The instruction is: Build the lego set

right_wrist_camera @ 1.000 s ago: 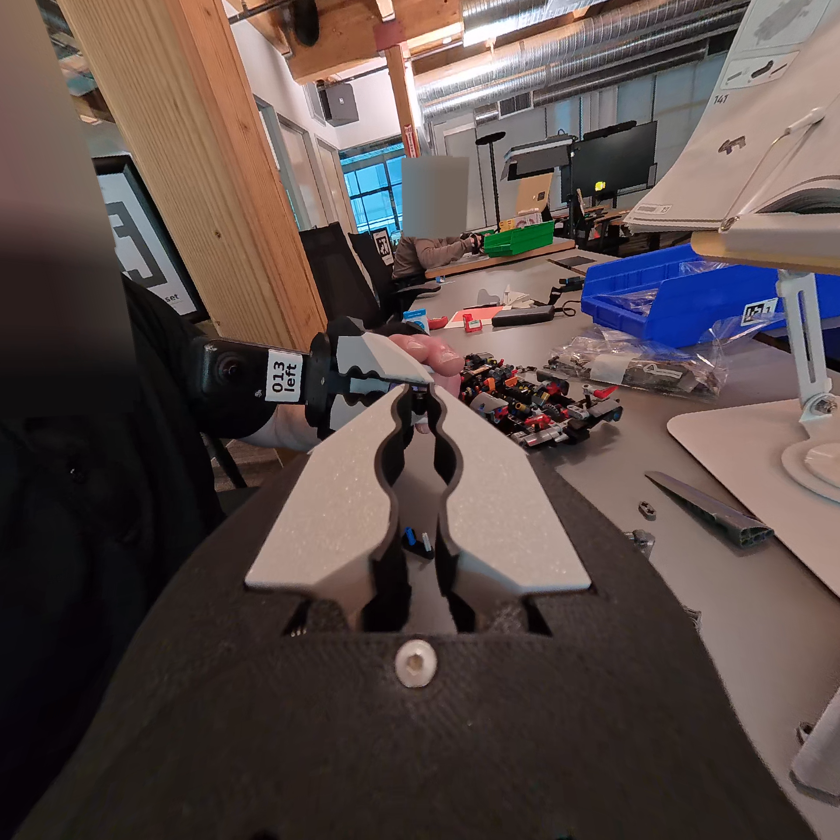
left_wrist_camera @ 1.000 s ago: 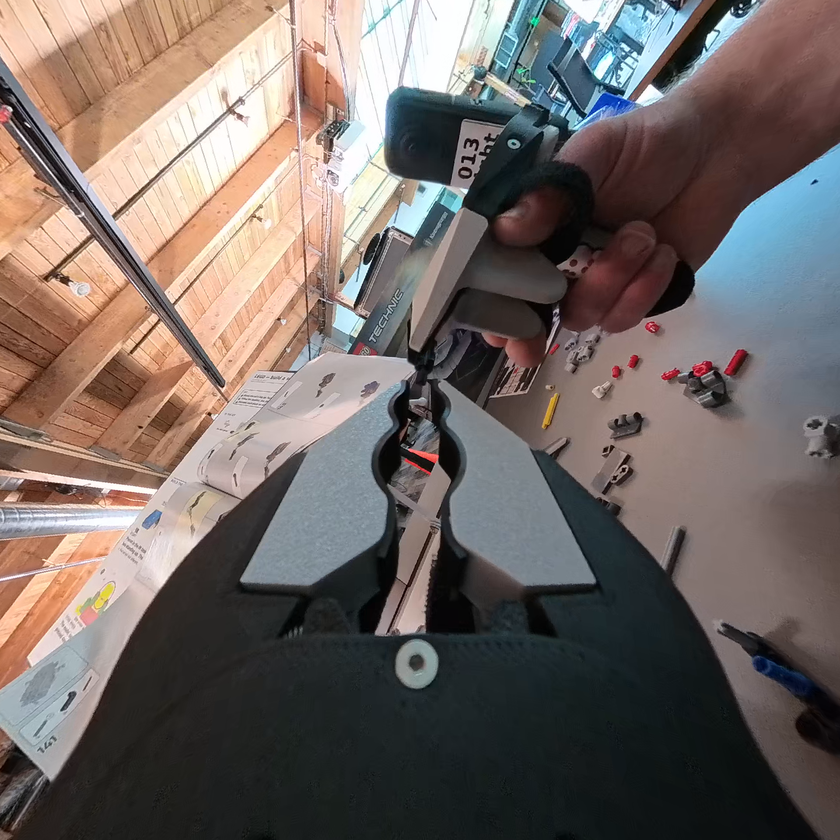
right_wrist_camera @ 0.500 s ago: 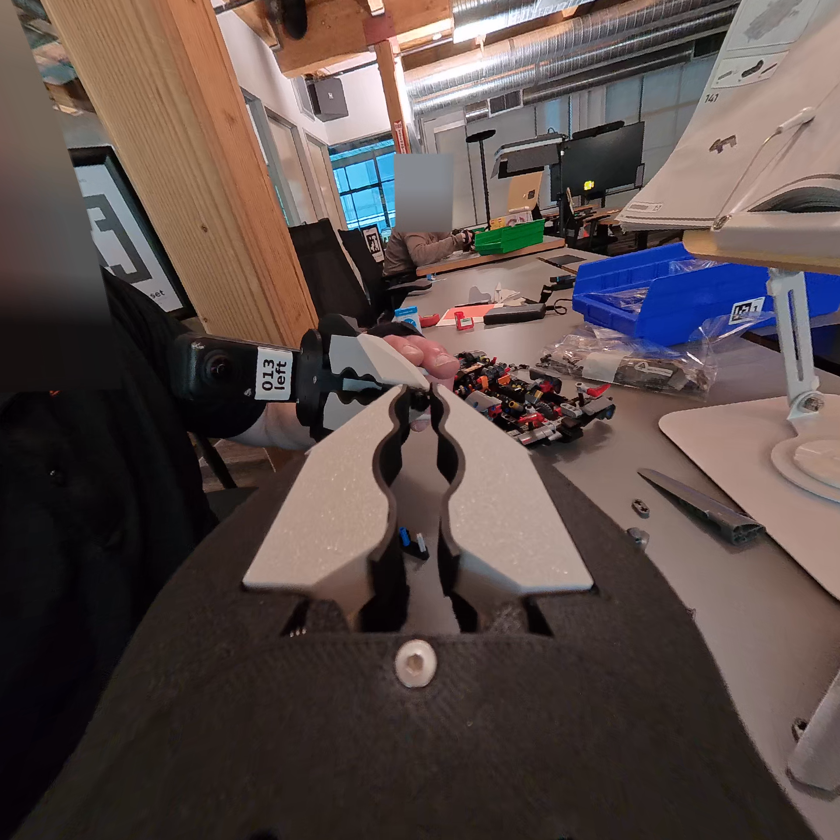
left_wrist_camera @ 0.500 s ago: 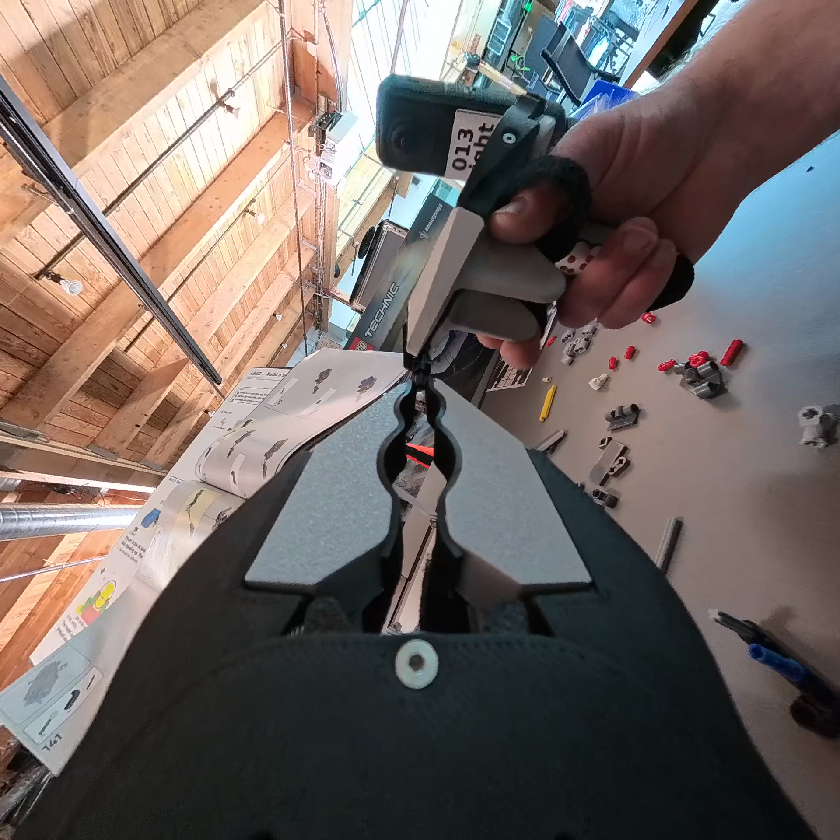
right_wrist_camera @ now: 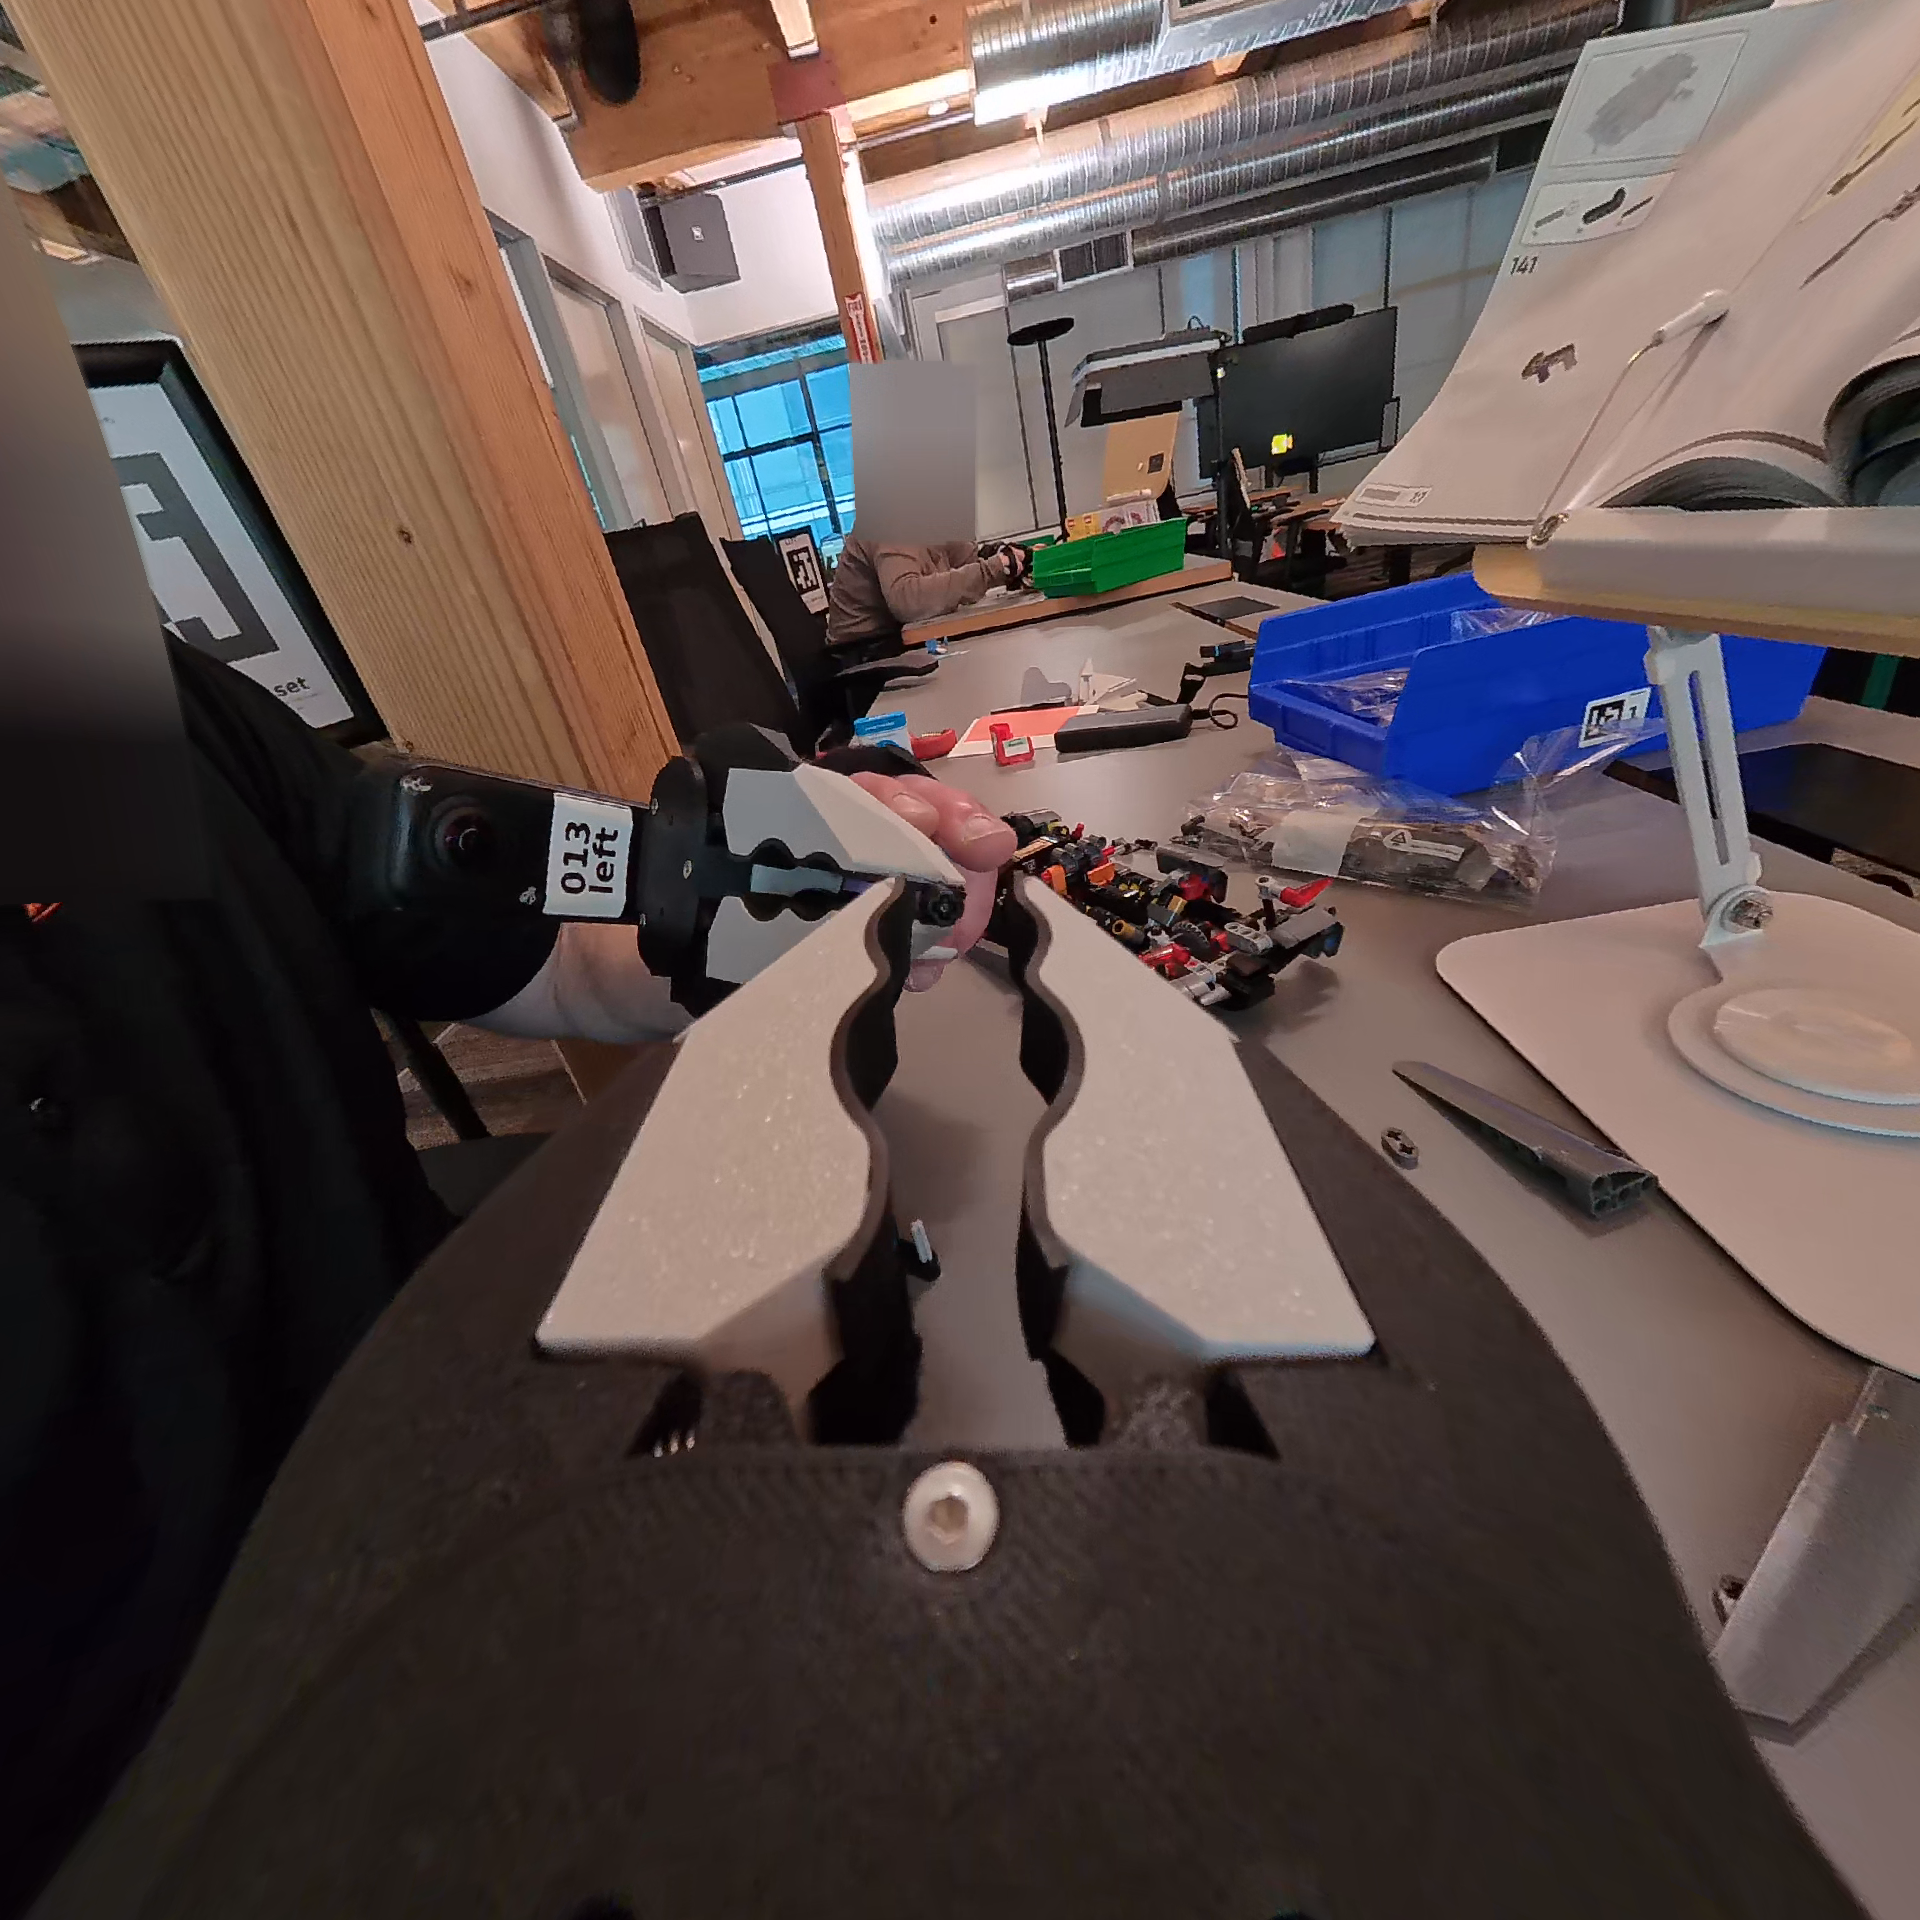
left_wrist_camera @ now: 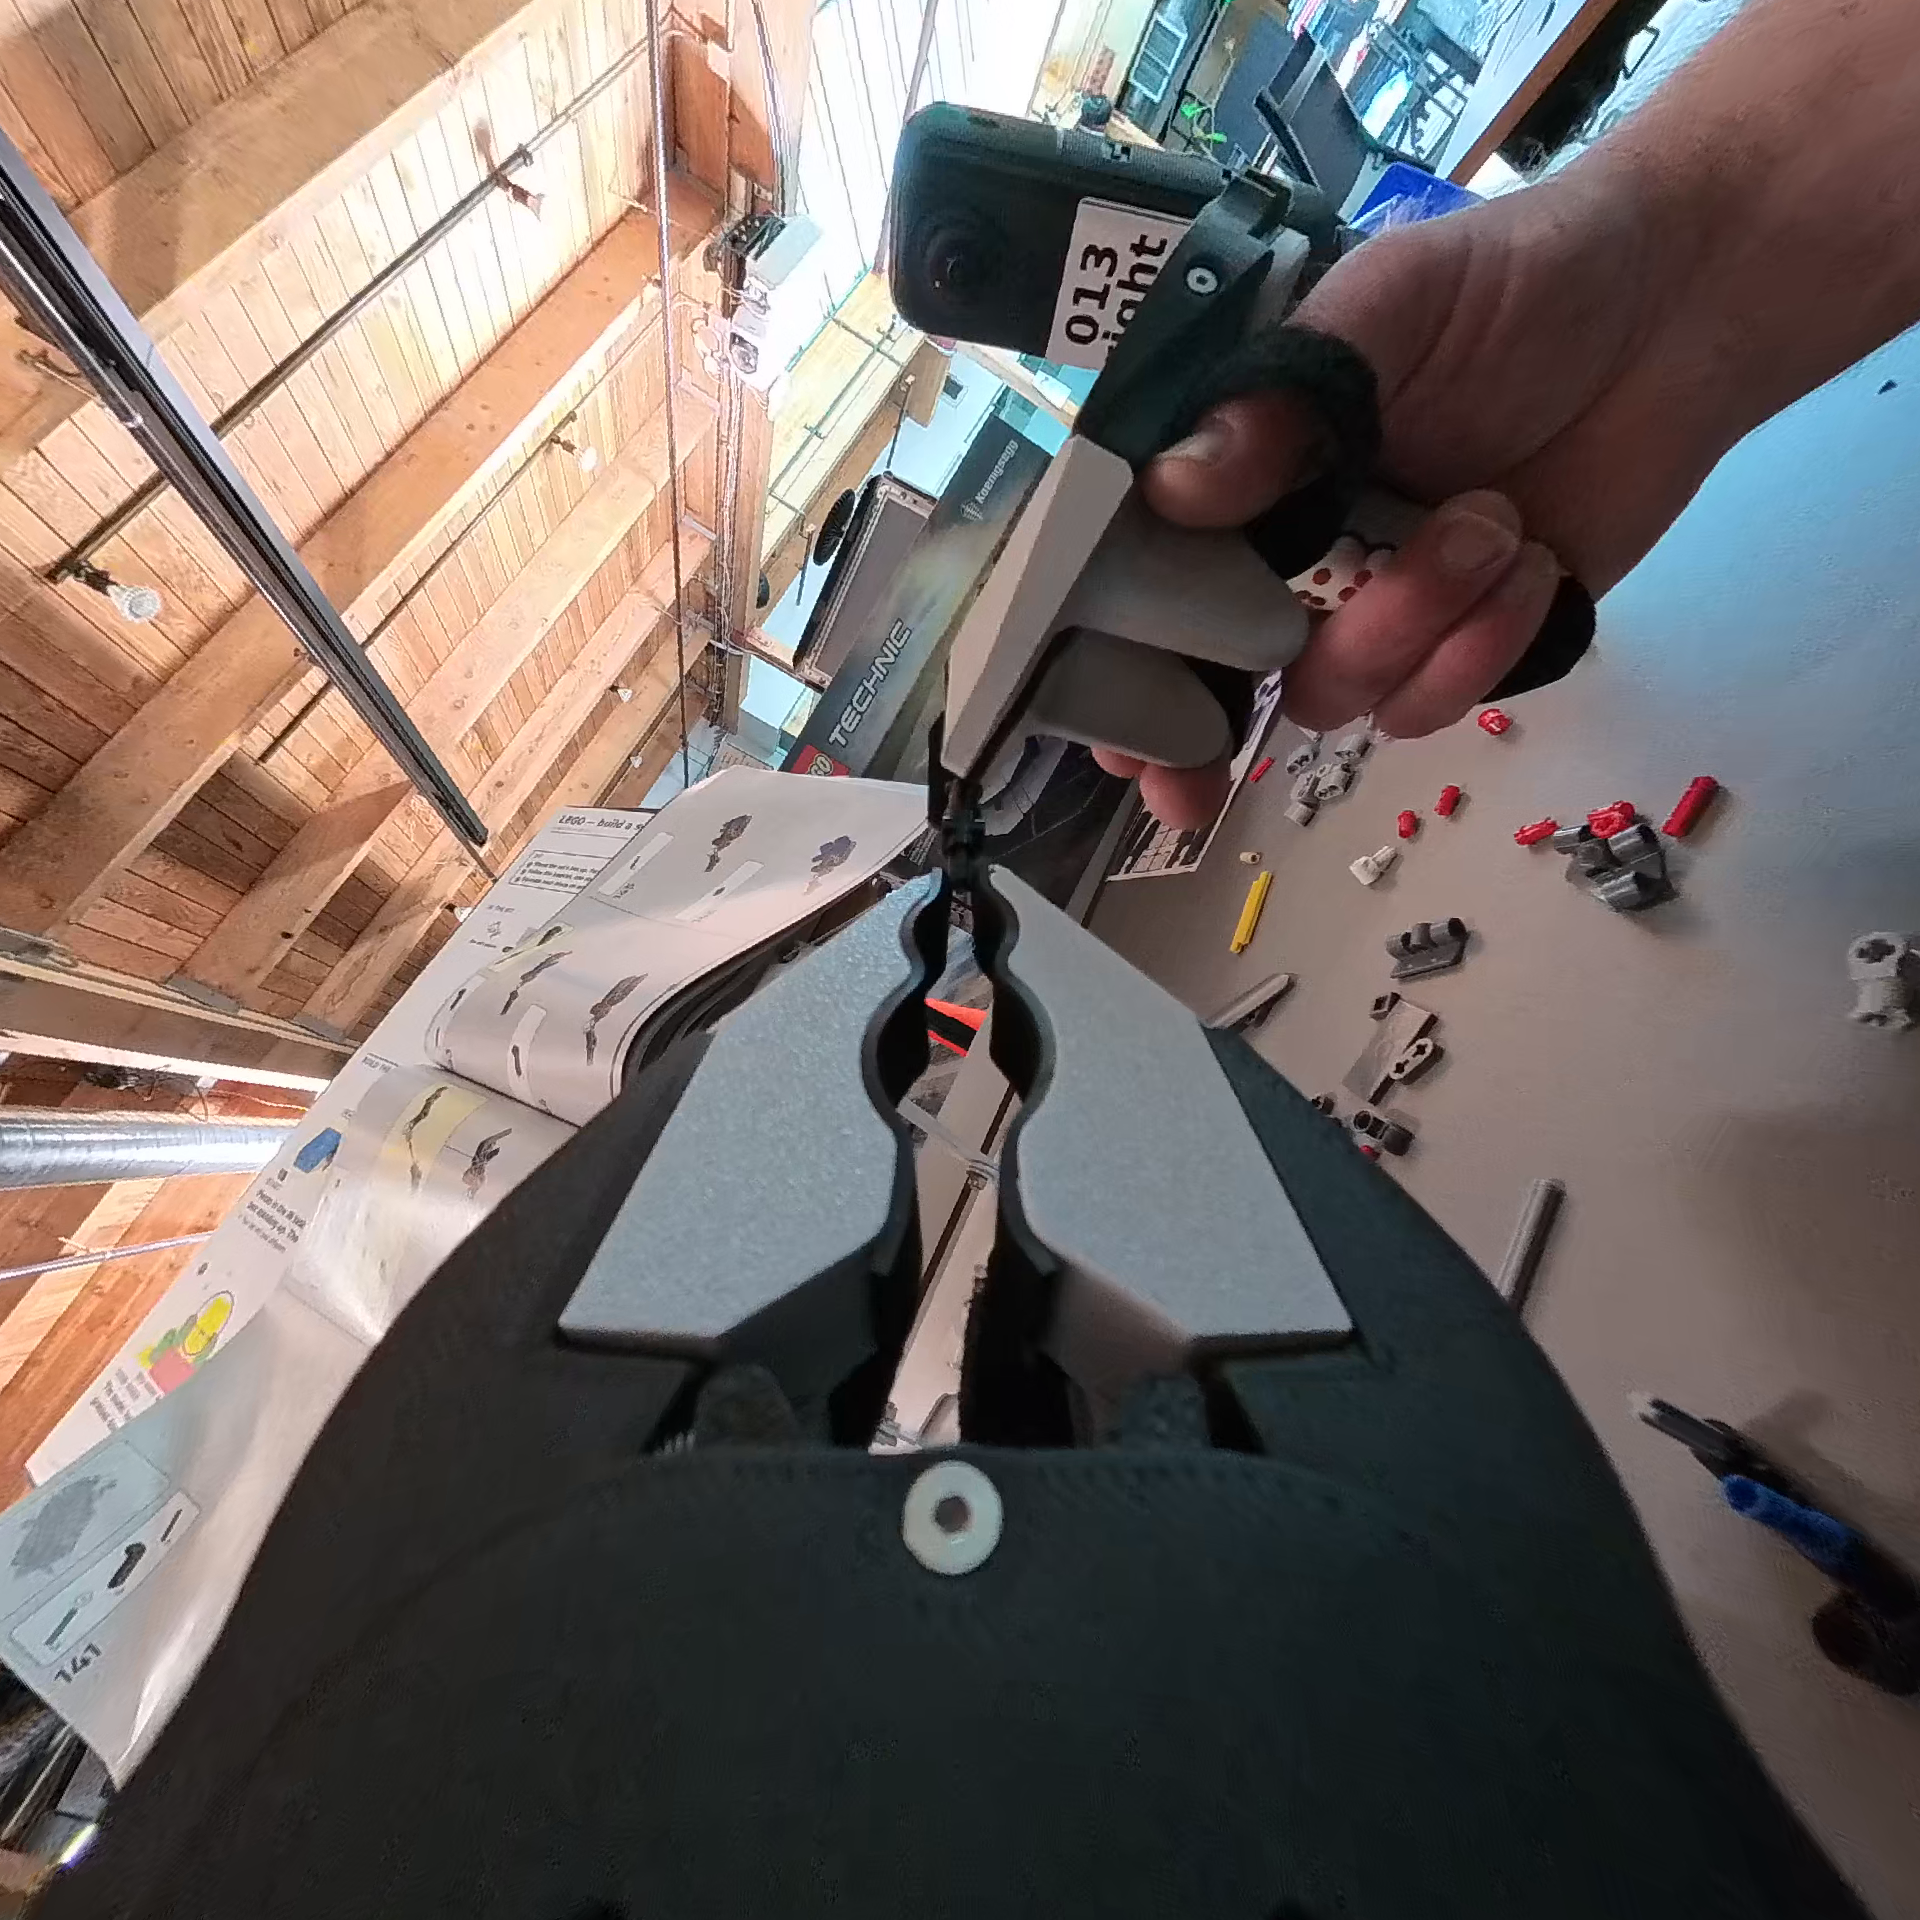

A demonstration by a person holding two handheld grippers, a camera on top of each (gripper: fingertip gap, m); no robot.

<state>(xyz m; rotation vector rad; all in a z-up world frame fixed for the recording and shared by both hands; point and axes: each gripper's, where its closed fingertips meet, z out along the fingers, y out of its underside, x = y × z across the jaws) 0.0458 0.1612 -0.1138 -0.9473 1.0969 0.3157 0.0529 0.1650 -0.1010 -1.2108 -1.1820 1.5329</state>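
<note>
I am clenching the left hand-held gripper [left_wrist_camera: 961, 899] on a small black pin [left_wrist_camera: 958, 831], its long axis along the fingers. My right hand-held gripper [right_wrist_camera: 961, 920] is standing released, tips just beside the pin's free end.

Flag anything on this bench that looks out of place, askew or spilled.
Small building-toy parts lie scattered loose over the grey table rather than in the blue bin. A dark blade-shaped part lies apart beside the bookstand base. Nothing looks damaged or spilled otherwise.

Left gripper [left_wrist_camera: 961, 894] fingertips pinched together; right gripper [right_wrist_camera: 961, 899] fingertips parted, tip to tip with it; each hand-held.
</note>
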